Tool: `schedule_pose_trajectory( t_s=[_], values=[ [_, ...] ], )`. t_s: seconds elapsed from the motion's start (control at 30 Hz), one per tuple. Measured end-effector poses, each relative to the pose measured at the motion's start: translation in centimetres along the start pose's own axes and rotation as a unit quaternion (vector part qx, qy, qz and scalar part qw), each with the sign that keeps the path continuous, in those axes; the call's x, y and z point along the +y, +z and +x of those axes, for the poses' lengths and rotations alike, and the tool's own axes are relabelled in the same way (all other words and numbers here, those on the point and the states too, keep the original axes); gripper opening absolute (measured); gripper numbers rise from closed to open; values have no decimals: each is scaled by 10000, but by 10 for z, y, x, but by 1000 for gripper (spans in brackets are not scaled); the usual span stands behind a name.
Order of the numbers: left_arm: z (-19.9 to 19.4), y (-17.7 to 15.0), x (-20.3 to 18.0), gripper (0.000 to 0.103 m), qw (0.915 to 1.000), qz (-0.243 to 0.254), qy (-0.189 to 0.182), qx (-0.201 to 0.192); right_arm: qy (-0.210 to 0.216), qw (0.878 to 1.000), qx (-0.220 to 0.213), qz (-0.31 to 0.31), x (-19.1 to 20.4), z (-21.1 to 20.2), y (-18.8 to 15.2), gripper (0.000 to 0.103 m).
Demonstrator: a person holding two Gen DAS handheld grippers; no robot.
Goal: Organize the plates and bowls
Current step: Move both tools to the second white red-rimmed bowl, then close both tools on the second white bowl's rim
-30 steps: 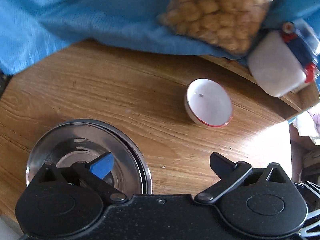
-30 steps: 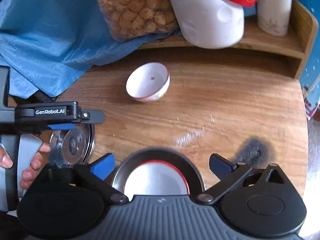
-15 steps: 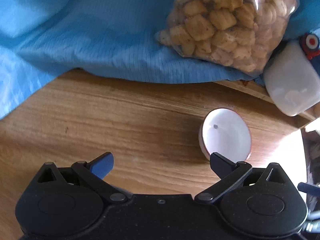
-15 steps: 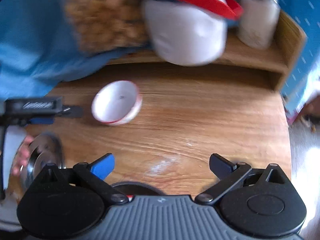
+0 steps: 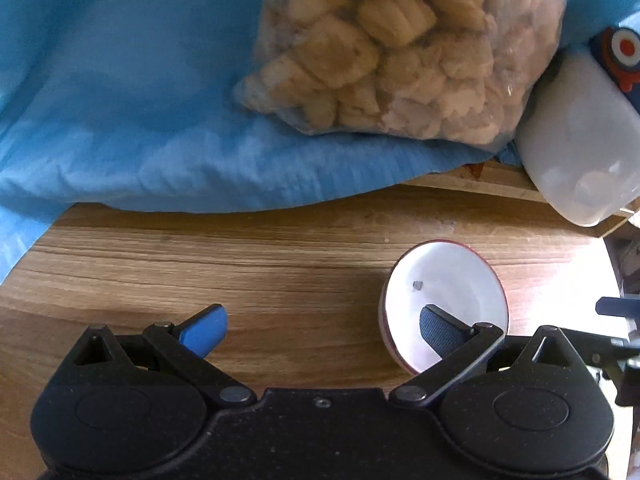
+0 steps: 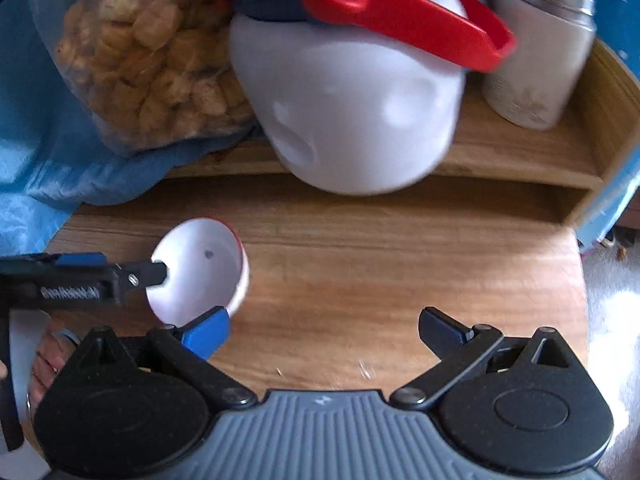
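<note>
While both grippers gape wide, the left gripper (image 5: 322, 326) (one finger inside) reaches the bowl (image 5: 448, 288) on the wooden table (image 5: 280, 264) near its back edge.

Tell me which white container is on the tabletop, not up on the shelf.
The small red-rimmed bowl. It sits on the table with the left gripper at its rim; the white jug and steel-lidded jar stand on the raised shelf.

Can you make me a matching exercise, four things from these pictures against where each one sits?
Things:
1. small white bowl
2. bag of snacks
3. metal-topped jar
4. left gripper

Places:
A. far right on the wooden shelf
B. on the blue cloth
C. on the table
D. one finger inside the bowl

Pairs: 1-C, 2-B, 3-A, 4-D
</note>
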State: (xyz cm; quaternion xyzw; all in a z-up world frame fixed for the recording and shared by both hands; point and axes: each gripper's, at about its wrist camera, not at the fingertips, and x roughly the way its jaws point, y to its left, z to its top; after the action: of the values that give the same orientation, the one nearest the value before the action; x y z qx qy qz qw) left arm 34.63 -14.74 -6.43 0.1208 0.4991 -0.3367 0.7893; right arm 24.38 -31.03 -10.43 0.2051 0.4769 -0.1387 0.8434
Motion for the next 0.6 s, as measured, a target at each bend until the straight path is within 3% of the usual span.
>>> schedule_pose_trajectory(
  t_s=[0.27, 0.5, 0.6],
  values=[
    [12, -12, -4, 102, 9996, 236, 80, 145, 452, 9988, 88, -150, 11, 22, 12, 103],
    [10, -18, -12, 101, 9993, 353, 150, 45, 386, 9987, 343, -28, 8, 36, 19, 102],
    [5, -19, -15, 99, 9990, 390, 210, -64, 333, 9990, 283, -46, 8, 33, 19, 94]
  ],
)
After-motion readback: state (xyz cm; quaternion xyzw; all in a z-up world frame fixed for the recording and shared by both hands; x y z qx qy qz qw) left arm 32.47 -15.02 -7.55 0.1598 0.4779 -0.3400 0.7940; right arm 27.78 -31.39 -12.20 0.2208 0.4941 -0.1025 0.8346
